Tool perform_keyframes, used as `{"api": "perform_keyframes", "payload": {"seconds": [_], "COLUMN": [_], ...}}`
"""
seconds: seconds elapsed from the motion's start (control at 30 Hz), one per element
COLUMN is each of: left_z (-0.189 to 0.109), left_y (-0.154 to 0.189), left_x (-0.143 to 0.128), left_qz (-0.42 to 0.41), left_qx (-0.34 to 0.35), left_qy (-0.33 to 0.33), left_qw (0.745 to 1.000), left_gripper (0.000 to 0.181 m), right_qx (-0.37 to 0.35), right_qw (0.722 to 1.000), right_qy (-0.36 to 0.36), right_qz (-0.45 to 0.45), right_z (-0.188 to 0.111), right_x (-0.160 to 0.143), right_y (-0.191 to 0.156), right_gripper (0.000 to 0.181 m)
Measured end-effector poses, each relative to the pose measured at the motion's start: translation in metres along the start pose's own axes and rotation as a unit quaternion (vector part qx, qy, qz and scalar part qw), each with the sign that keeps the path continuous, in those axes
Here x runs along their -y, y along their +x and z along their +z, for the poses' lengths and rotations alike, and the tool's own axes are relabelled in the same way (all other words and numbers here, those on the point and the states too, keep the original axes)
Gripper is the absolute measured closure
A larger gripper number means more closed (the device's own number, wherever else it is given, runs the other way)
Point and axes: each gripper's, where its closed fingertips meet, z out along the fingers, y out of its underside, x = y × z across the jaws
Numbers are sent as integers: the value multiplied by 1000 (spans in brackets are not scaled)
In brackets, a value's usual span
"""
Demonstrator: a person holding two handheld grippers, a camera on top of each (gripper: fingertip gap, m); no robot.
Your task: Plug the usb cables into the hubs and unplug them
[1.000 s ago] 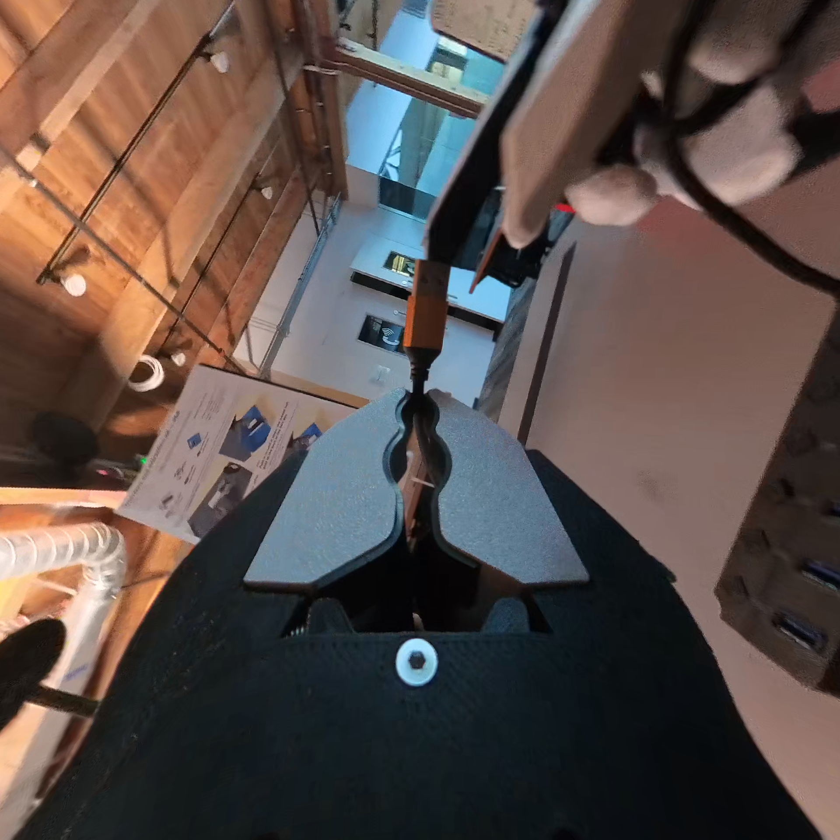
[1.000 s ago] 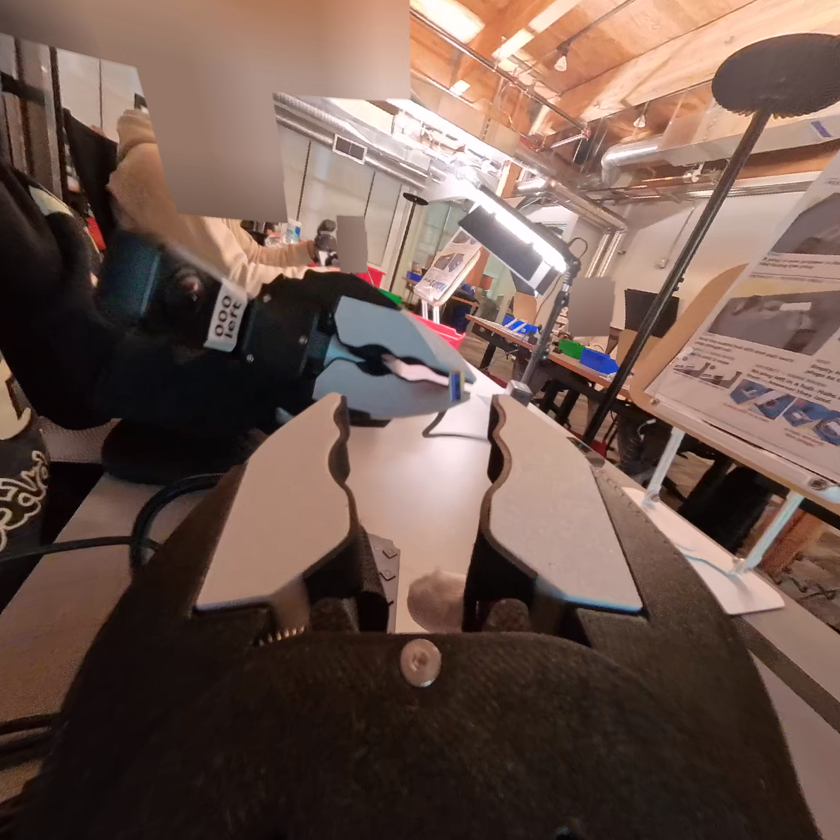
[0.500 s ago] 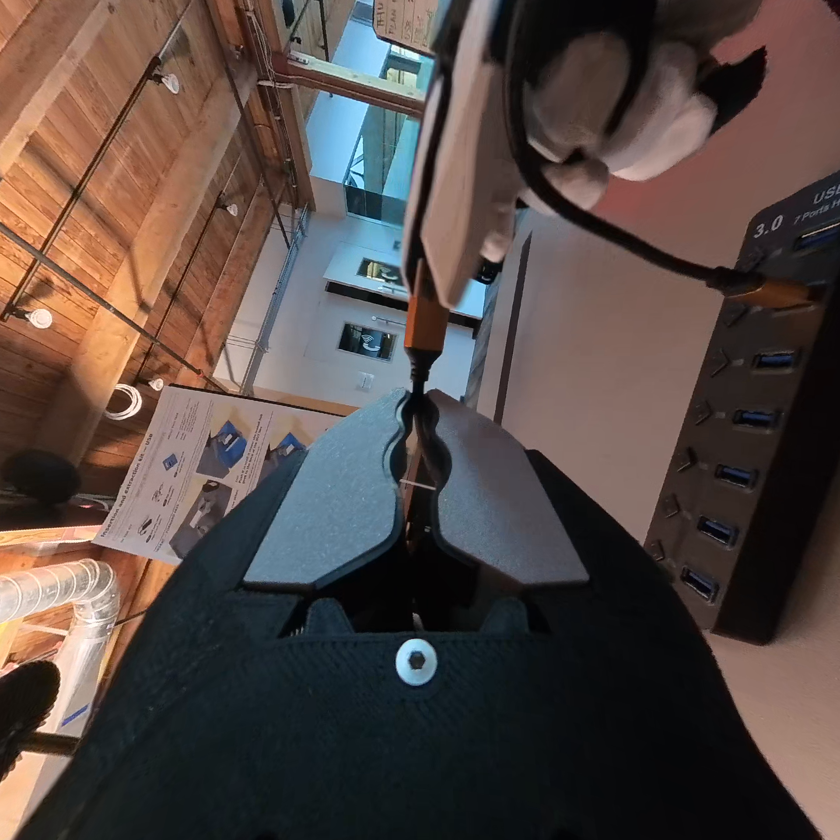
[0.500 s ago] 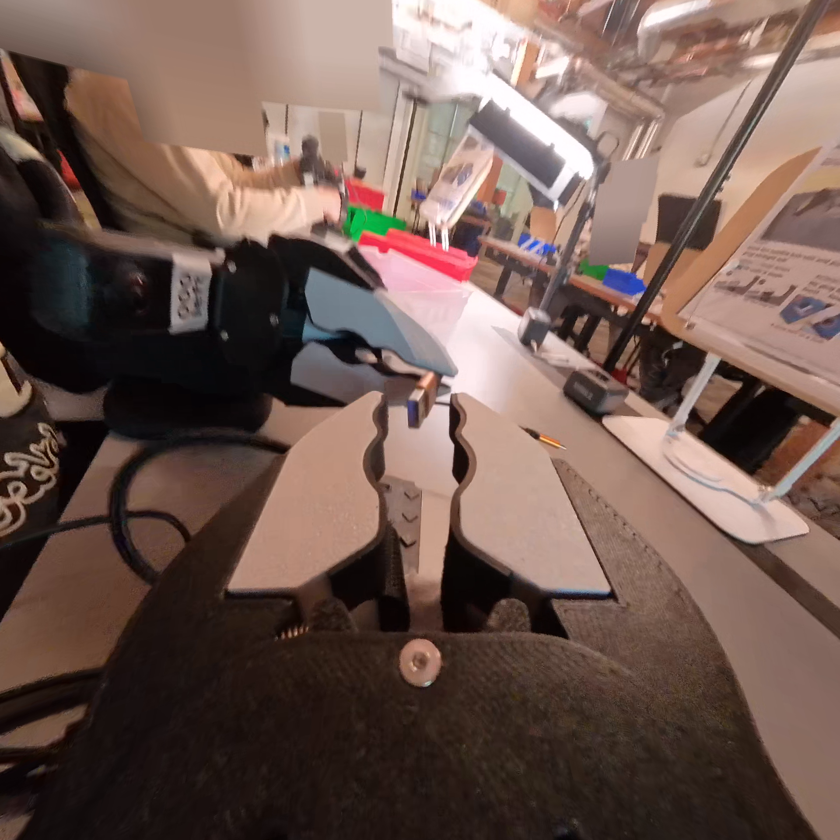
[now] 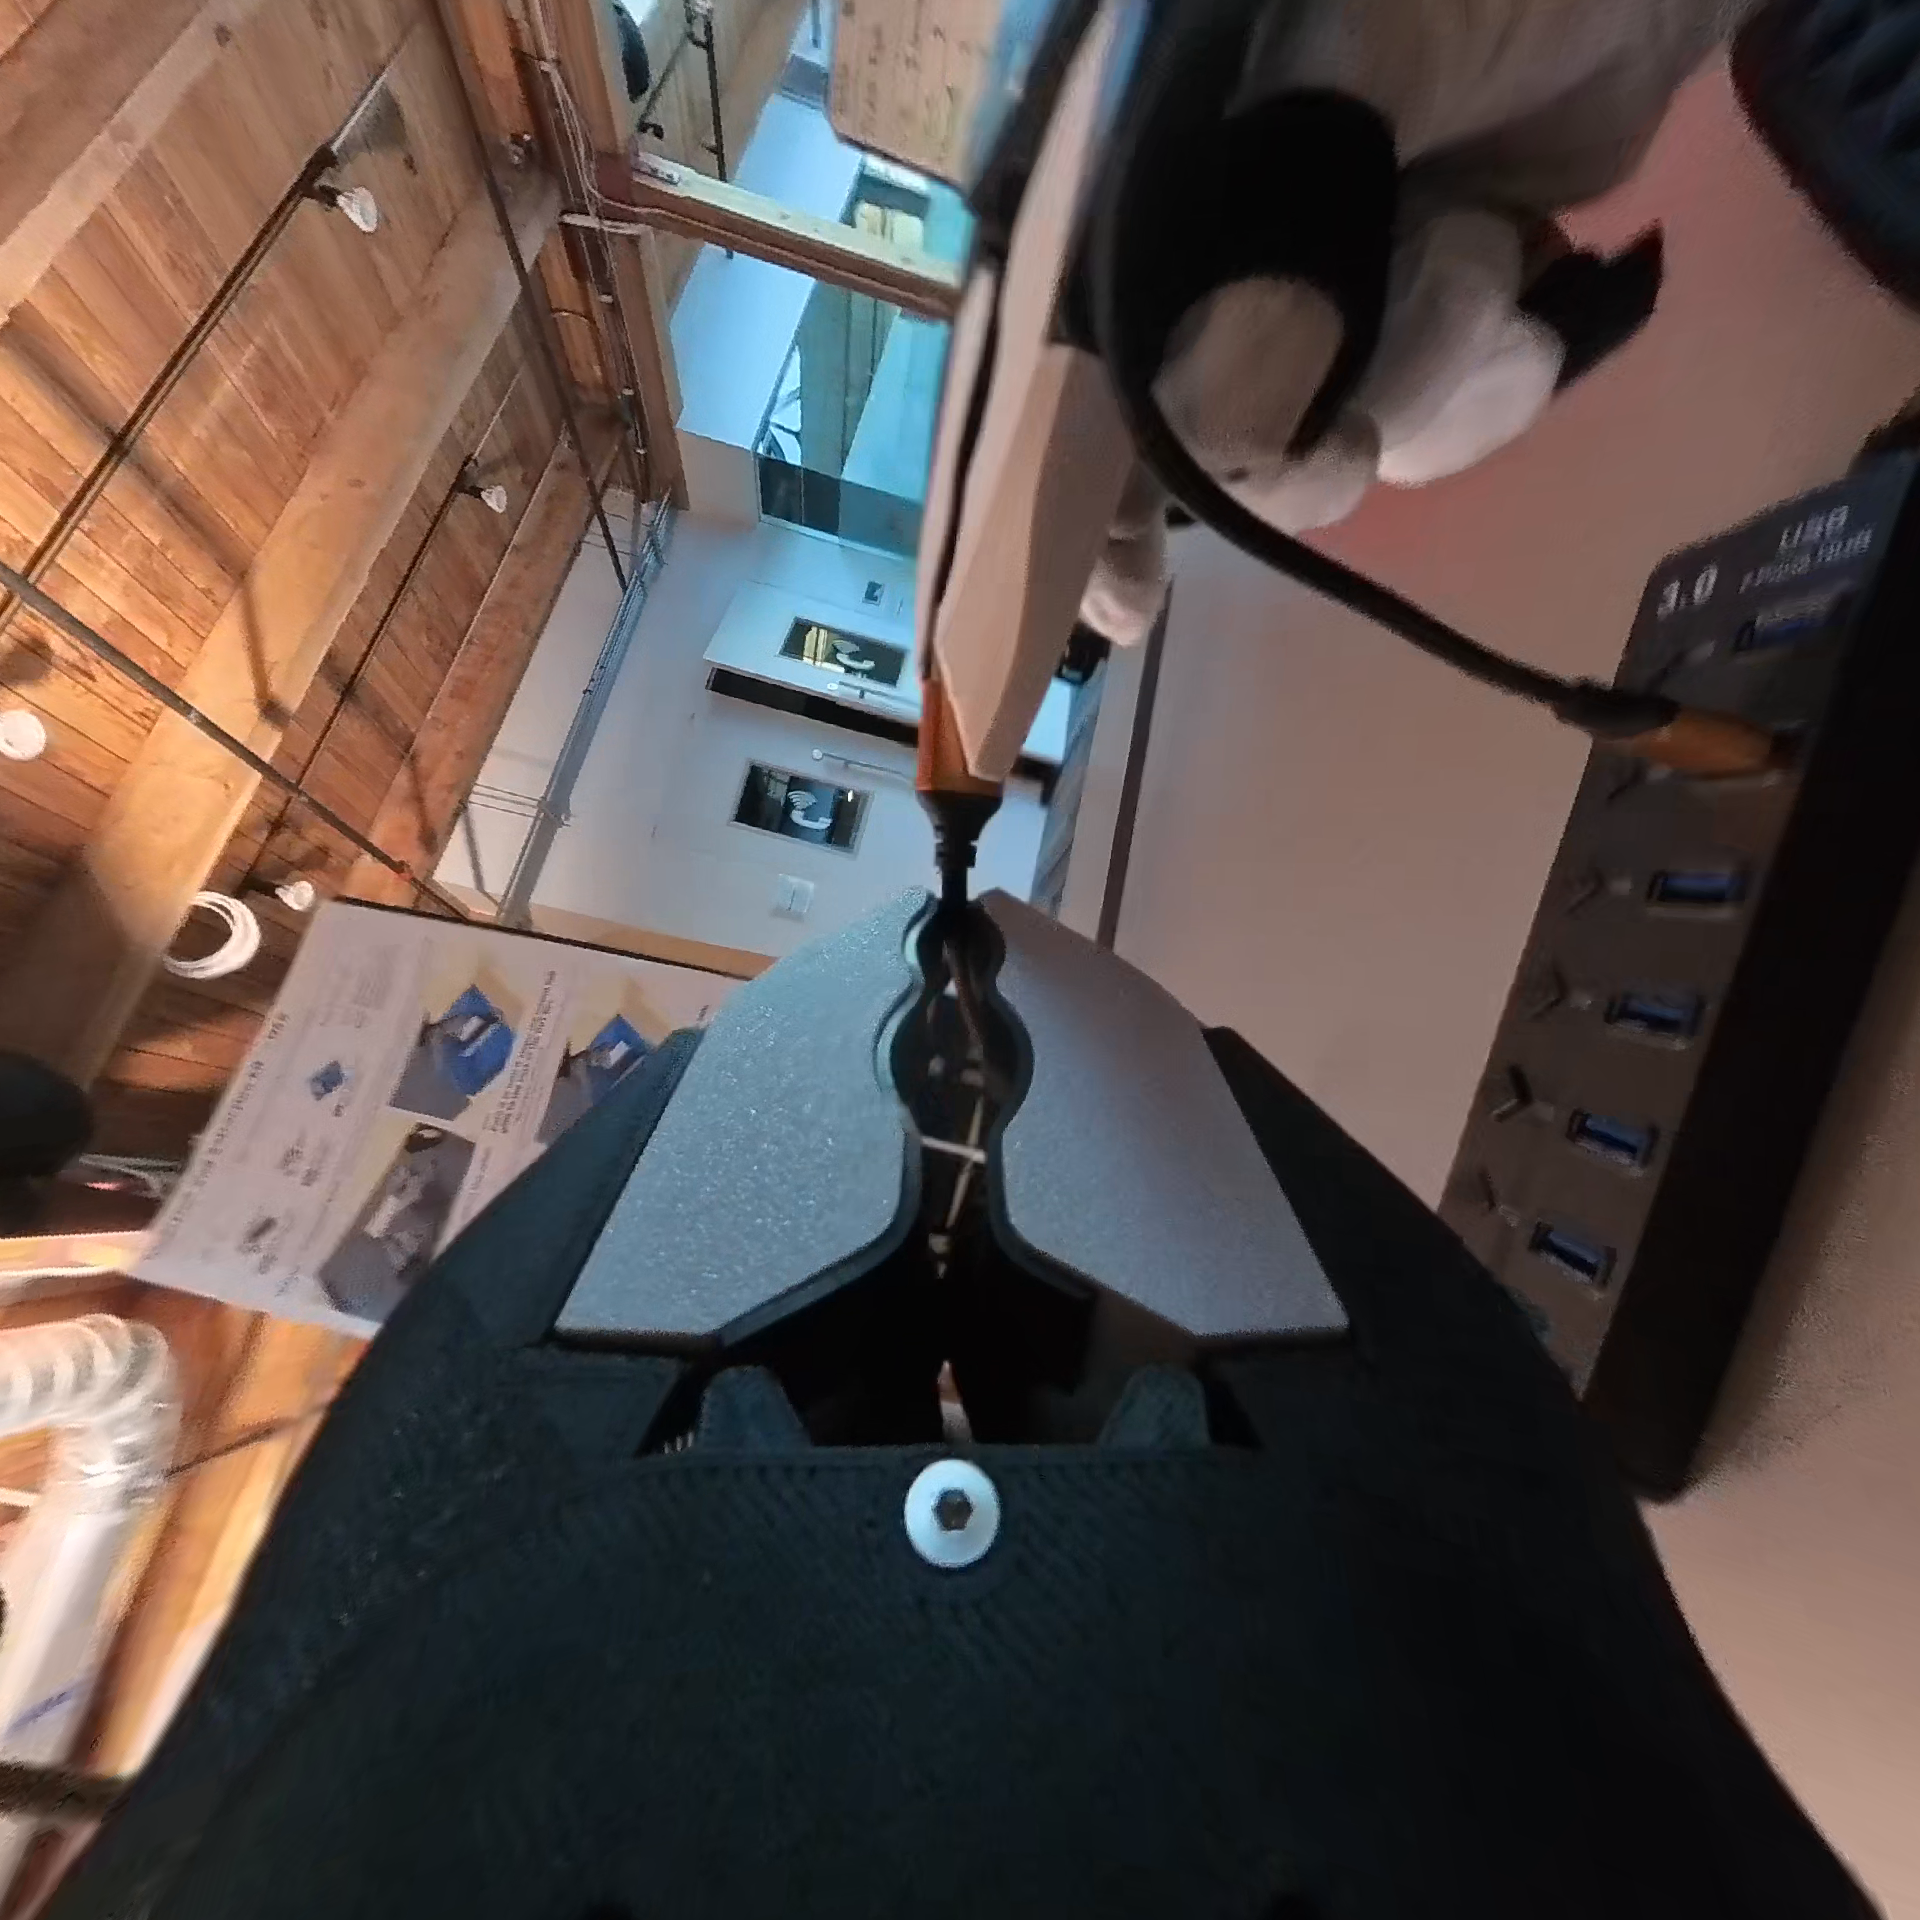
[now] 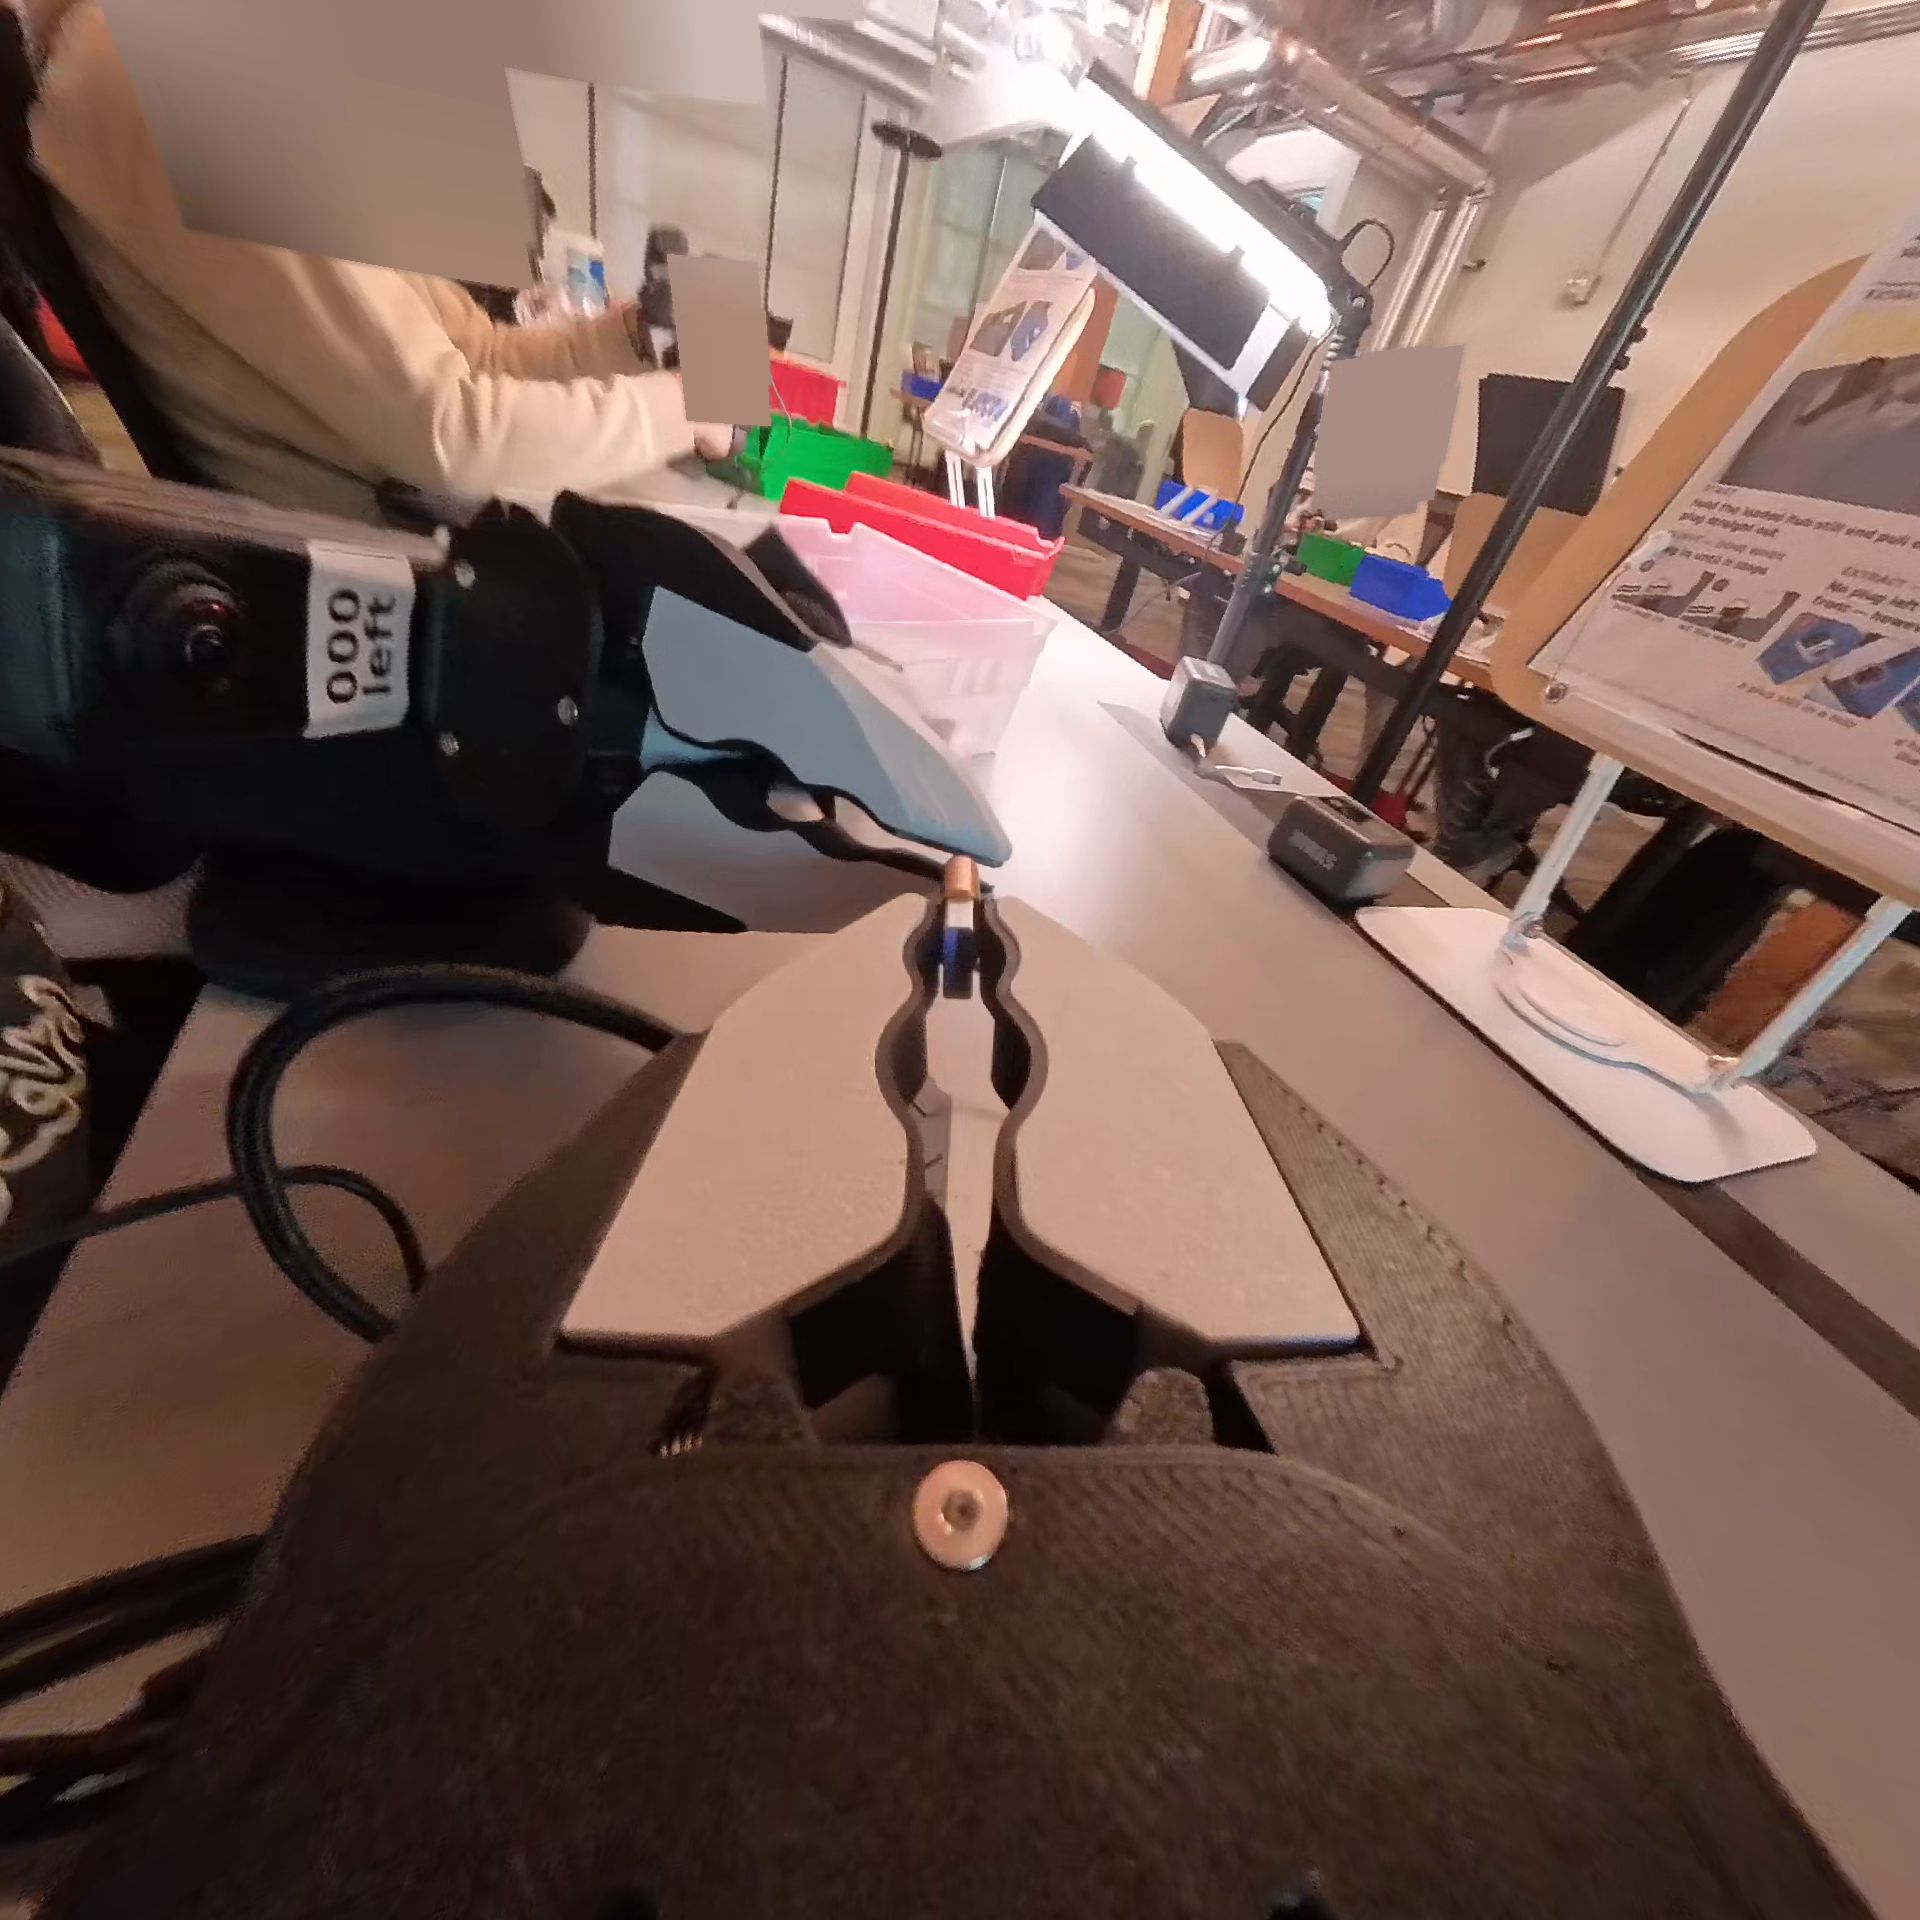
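Right gripper [image 6: 961,940], jaws gaping a second ago, now pinches the USB plug [image 6: 958,914]; left gripper [image 5: 951,920] stays clamped on its cable [image 5: 951,862].

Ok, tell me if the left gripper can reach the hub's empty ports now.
Probably yes: the hub lies beside the left gripper with nothing between. But that gripper is shut on the cable, whose orange plug the right gripper pinches, so that must release first.

My right gripper [image 6: 958,914] meets the left gripper [image 6: 810,748] head-on at frame centre; bare surface [image 6: 1122,831] lies open right, cable loops [image 6: 312,1091] crowd lower left.
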Motion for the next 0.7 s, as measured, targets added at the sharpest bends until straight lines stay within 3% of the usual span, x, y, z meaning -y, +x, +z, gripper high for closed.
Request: {"api": "perform_keyframes", "payload": {"seconds": [0.07,0.13,0.23,0.27,0.33,0.4,0.53,0.63,0.7], "left_z": [-6,-18,-36,-37,-22,-7,-17,-25,-24], "left_y": [-12,-26,-12,0,22,25,-12,-7,-2], "left_x": [15,41,84,90,79,56,45,52,53], "left_qz": [-71,-184,-320,-355,-415,-456,-476,-397,-367], "left_qx": [12,1,-121,-173,-225,-204,-124,-140,-143], "left_qy": [52,133,261,274,224,195,285,294,287], "left_qw": [996,974,903,877,853,844,823,858,873], "left_gripper": [170,162,167,166,162,154,133,133,143], "right_qx": [-9,-7,19,40,106,165,265,292,290], "right_qw": [998,989,959,949,929,913,873,821,815], "right_qy": [37,92,184,212,255,257,146,108,78], "right_qz": [49,115,214,232,247,272,383,478,495], "right_z": [-6,-17,-33,-38,-44,-40,-12,-3,-1], "right_x": [10,21,37,43,58,62,38,26,16], "right_y": [9,20,32,31,19,4,-27,-29,-31], "right_gripper": [174,174,175,175,175,175,175,174,174]}}
